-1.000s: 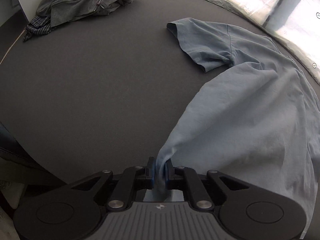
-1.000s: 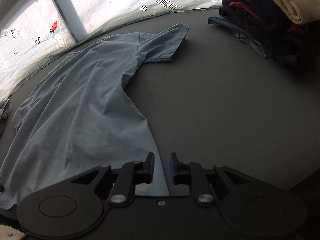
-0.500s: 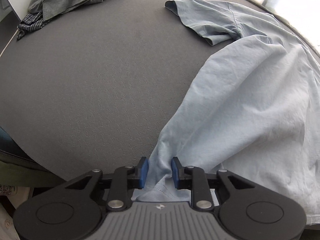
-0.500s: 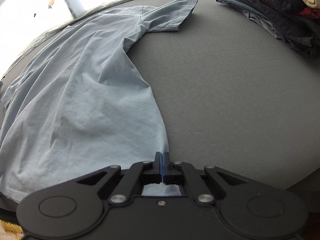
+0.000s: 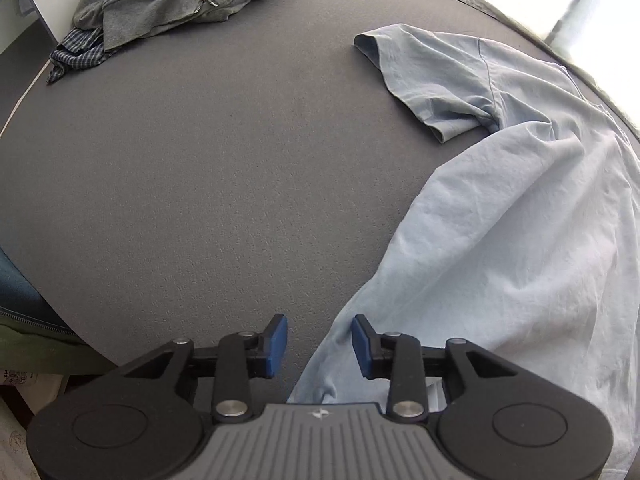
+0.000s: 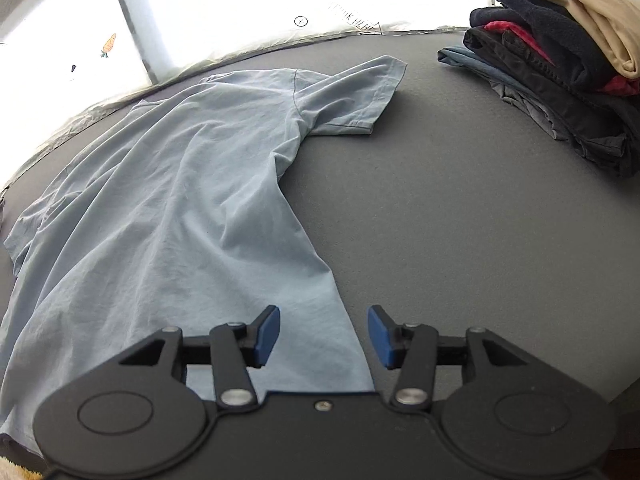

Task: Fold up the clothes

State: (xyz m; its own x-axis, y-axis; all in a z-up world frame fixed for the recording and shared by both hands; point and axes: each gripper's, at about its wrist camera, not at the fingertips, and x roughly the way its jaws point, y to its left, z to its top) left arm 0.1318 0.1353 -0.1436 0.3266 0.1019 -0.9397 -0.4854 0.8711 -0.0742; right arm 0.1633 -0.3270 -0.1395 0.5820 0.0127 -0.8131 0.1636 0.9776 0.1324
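- The left tool [image 5: 319, 344] points steeply down at the near edge of the dark grey counter [image 5: 200, 168]; its jaws are parting, and its blue pads [image 5: 277, 345] stand clear of the cloth.
- A bunched hem corner of the light blue T-shirt [image 5: 520, 216] lies between those jaws, nearer the right-hand pad, but neither pad presses on it.
- The right tool [image 6: 324, 332] also tilts down at the counter's near edge, jaws opening. The shirt's other hem corner lies flat under the gap between its pads, held by nothing.
- The T-shirt is spread across the counter with its collar end toward the bright far edge, its hem toward the tools and its body creased. One short sleeve [image 6: 360, 96] lies flat, pointing out to the side.
- In the left wrist view a crumpled grey zip hoodie [image 5: 172, 0] lies on the far left part of the counter, partly over a dark checked garment [image 5: 76, 52], well apart from the shirt.
- In the right wrist view a stack of folded clothes [image 6: 560, 60], dark, red and beige, sits at the far right.
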